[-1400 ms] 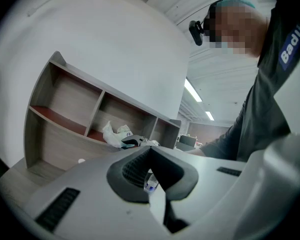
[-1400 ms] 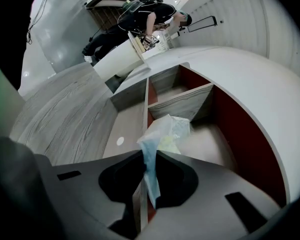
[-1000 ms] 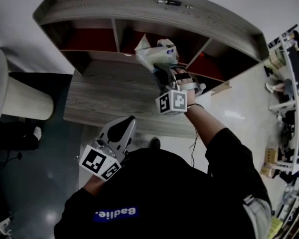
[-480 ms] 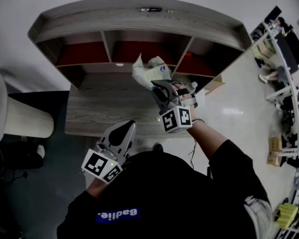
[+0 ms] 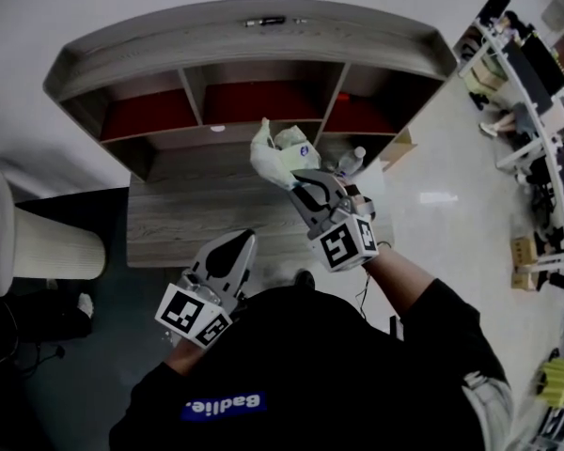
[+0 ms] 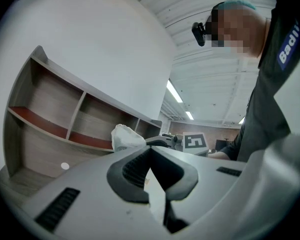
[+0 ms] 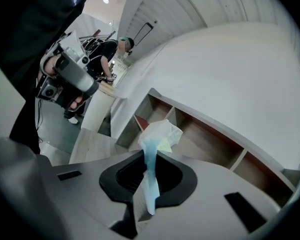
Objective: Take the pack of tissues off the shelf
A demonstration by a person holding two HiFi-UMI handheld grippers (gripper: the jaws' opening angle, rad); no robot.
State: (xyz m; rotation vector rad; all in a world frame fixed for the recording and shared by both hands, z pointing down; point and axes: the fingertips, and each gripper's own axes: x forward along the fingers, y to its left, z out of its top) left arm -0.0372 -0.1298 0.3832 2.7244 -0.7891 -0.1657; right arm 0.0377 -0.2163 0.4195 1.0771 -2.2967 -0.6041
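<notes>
At the far left of the head view a pale ribbed cylinder [image 5: 47, 242] stands on the dark floor beside the counter [image 5: 183, 219]. No other view shows it.

The left tool [image 5: 240, 240] hangs low over the near edge of the counter. Its own view shows that tool [image 6: 150, 148] with its jaws met at the tips and nothing between them. That view also picks out a small white disc [image 6: 65, 166] on the counter in front of the shelf [image 6: 50, 109], which the head view gives only as a speck [image 5: 217, 128].

The curved shelf [image 5: 254, 40] has three compartments with red floors. A small dark object [image 5: 266, 21] lies on its top, seen from the head alone.

The pack of tissues [image 5: 280, 153] is out of the compartments, held up over the counter in front of the divider between the middle and right ones. From the left tool it shows as a crumpled pale bundle [image 6: 126, 136].

The right tool [image 5: 301, 178] has it. The right gripper view shows how: the tool's [image 7: 149, 154] jaws stand nearly together, pinching a thin bluish fold of the pack [image 7: 160, 134], with the rest bunched beyond the tips and the shelf [image 7: 205, 129] behind.

Just right of the pack a bottle [image 5: 352, 161] stands at the counter's end. Desks [image 5: 536, 73] fill the far right.
</notes>
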